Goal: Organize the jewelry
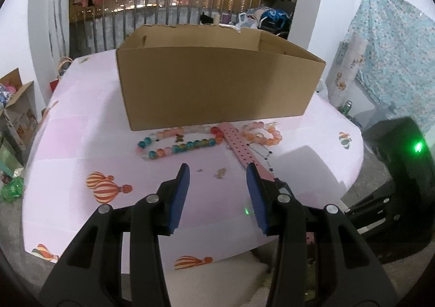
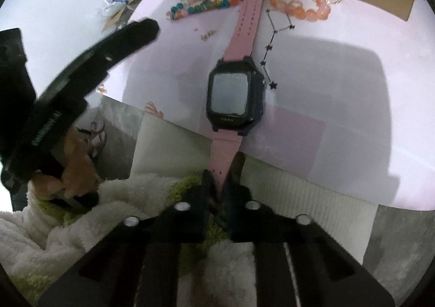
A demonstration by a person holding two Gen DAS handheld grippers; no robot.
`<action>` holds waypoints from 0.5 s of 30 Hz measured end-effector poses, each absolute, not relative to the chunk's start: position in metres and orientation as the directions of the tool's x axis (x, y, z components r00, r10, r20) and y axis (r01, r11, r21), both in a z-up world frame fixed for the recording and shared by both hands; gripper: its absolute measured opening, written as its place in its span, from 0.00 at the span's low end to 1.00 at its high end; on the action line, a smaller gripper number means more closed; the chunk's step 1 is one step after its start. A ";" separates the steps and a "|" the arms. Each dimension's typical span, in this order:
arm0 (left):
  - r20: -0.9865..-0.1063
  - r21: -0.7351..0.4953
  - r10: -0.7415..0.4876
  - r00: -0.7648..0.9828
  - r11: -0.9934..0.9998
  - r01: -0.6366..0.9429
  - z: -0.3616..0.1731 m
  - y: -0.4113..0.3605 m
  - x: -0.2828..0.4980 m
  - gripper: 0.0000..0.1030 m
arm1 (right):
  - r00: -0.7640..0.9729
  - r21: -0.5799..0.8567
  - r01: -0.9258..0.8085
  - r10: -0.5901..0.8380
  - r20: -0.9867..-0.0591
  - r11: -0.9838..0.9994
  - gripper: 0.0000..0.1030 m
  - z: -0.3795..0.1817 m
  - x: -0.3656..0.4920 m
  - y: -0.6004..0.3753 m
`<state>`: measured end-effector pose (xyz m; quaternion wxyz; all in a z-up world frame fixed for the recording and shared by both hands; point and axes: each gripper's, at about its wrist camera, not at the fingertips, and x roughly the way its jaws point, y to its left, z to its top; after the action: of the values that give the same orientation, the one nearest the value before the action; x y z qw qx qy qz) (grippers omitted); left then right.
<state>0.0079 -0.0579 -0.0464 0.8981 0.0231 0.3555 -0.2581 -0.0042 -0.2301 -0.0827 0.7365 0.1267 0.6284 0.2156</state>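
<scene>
The watch (image 2: 236, 95) lies flat on the pink table (image 1: 81, 144), its dark case close to the near edge and its near strap end hanging past that edge. The right gripper (image 2: 219, 184) is clenched on that overhanging strap end; the pads themselves sit in shadow, so the contact shows only as pink strap vanishing between two dark fingers. In the left wrist view most of the watch is hidden behind the left gripper's (image 1: 217, 193) right finger, with only the perforated far strap running toward the cardboard box (image 1: 217, 84). The left gripper hangs released above the table's near edge, nothing between its blue pads (image 1: 179, 198).

Along the foot of the box's near wall lie the multicoloured bead necklace (image 1: 174, 141), left of the strap, and the orange bead bracelet (image 1: 263, 133), right of it; the box's shadow covers their far sides. A thin black star chain (image 2: 272, 49) runs beside the strap on its right. A small gold piece (image 1: 220, 172) nearer the middle is too small to make out.

The box's inside is out of sight. The tablecloth carries printed hot-air balloons (image 1: 106, 187). Behind the table stand a metal railing (image 1: 176, 8) with hung clothes above it, white walls, and a blue patterned cloth (image 1: 394, 57) at the right. A person's hand (image 2: 73, 168) and fleecy white sleeve (image 2: 54, 225), blurred, hold the left tool in the right wrist view.
</scene>
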 end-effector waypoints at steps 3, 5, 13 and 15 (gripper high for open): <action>-0.660 -0.155 -0.464 0.592 0.854 0.496 -0.049 -0.062 0.009 0.40 | 0.136 0.470 -0.159 0.490 -0.861 0.868 0.05 -0.074 -0.005 -0.238; -0.665 -0.204 -0.494 0.560 0.841 0.500 -0.051 -0.062 0.012 0.40 | 0.148 0.481 -0.162 0.503 -0.852 0.862 0.05 -0.067 -0.005 -0.246; -0.607 -0.634 -0.748 0.266 0.659 0.405 -0.071 -0.050 0.045 0.45 | 0.204 0.534 -0.186 0.565 -0.800 0.824 0.05 -0.044 -0.001 -0.264; -0.556 -0.738 -0.812 0.176 0.580 0.344 -0.081 -0.049 0.051 0.48 | 0.211 0.570 -0.183 0.598 -0.773 0.801 0.05 -0.041 0.000 -0.270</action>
<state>0.0508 -0.0493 -0.0810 0.7310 -0.2316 0.5055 -0.3956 -0.0001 -0.2698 -0.0407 0.7566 0.1815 0.5728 0.2580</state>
